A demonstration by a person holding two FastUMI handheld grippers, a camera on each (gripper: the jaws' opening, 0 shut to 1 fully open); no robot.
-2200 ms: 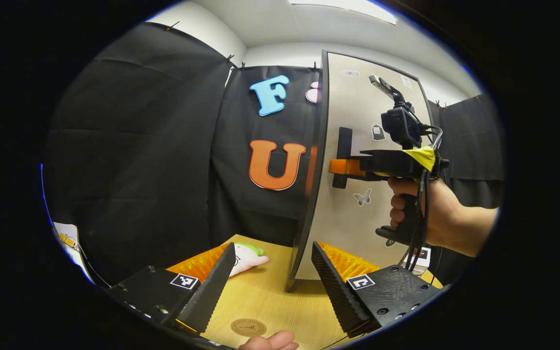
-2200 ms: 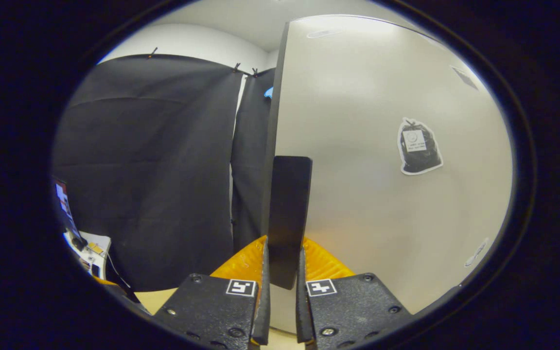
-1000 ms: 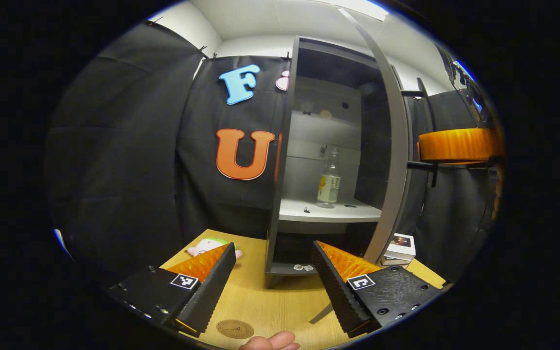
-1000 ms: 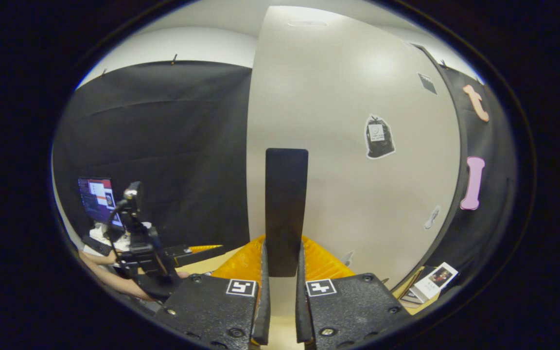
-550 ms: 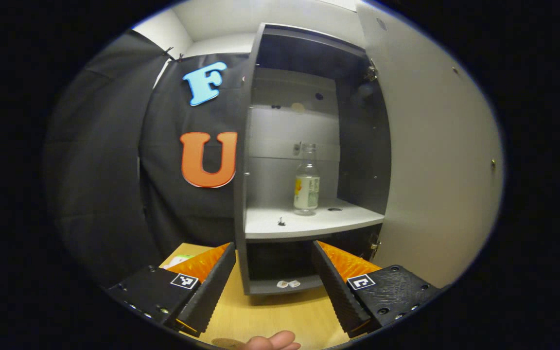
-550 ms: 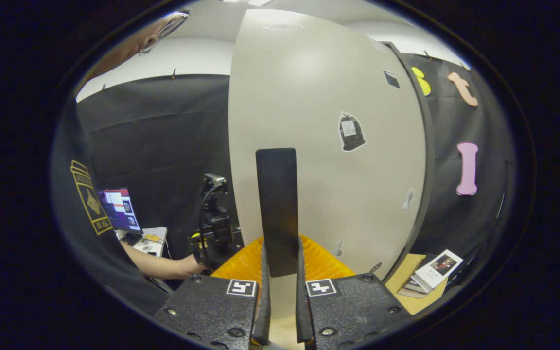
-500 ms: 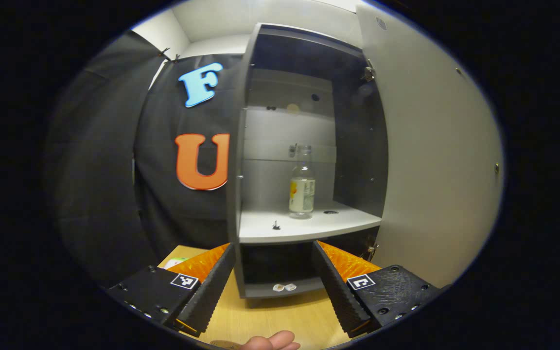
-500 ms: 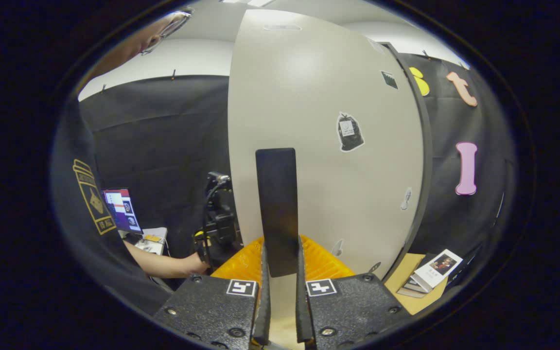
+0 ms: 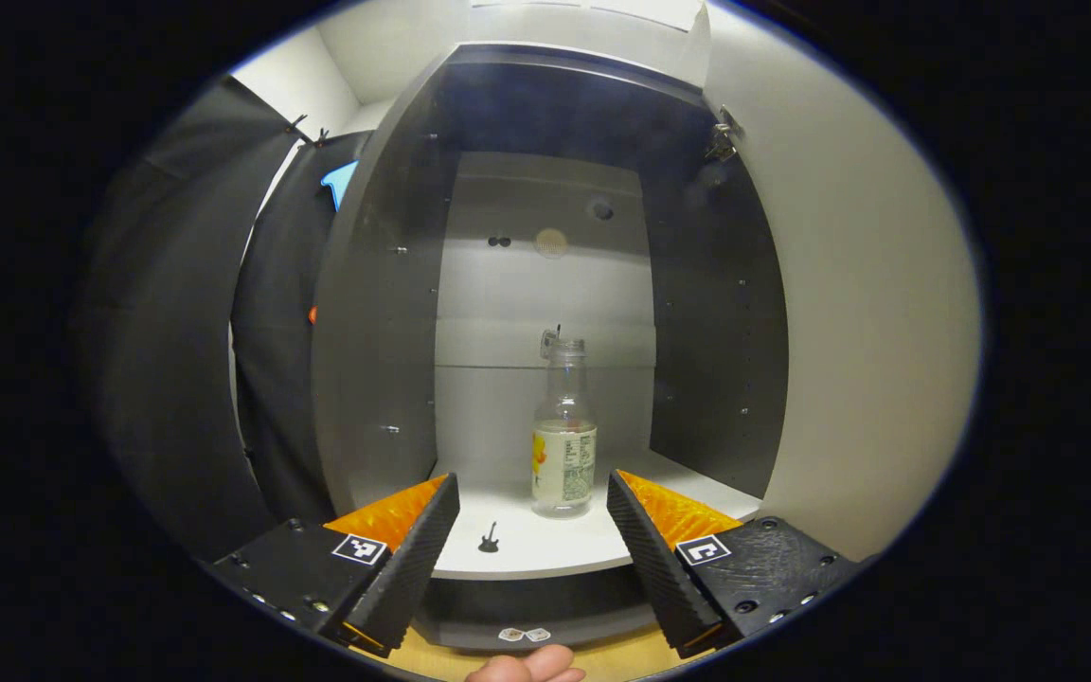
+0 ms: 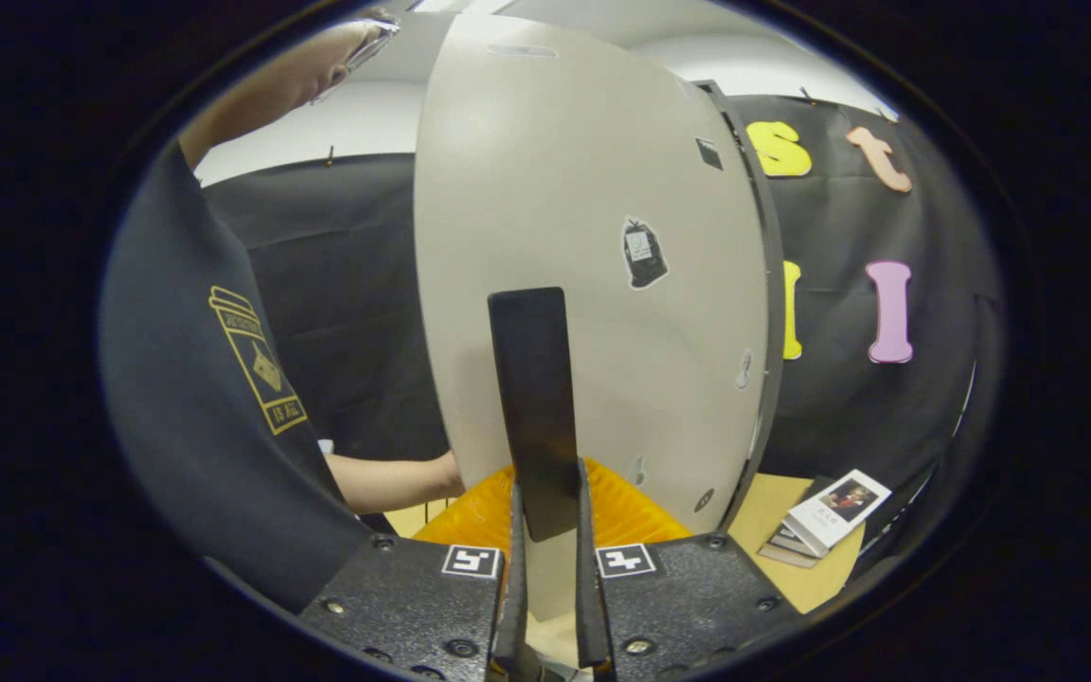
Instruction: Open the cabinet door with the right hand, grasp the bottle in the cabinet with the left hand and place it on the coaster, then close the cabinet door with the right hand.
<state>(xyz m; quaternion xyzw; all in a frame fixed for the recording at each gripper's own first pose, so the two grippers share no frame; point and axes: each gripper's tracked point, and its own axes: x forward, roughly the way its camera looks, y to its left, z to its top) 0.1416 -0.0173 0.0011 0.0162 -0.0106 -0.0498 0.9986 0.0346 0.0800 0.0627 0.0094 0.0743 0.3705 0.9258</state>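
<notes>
Bottle [image 9: 563, 445] is standing upright on the pale shelf [image 9: 555, 549] inside the open cabinet [image 9: 384, 313], roughly centred ahead of the left tongs [image 9: 533, 530], which are gaping wide and holding nothing — the glass is sitting beyond the fingertips, apart from both. The right tongs [image 10: 545, 568] are pinching the dark door handle [image 10: 536, 407] between narrow jaws, keeping the door [image 10: 593, 189] swung out; a person's sleeve [image 10: 205, 398] is crowding the left of the right gripper view, and some booklets [image 10: 830, 521] are lying on the desk [image 10: 792, 568] past the door's far edge. The step in hand looks like the reach for the bottle. Several things could spoil it: the bottle looks tall, narrow and light, so one finger arriving first could tip it or push it toward the back wall; a grip too high on the slim neck could let it swing; and the fingers could catch the shelf's front edge if coming in low. If the right tongs slacken — the door may drift back against the reaching arm.
</notes>
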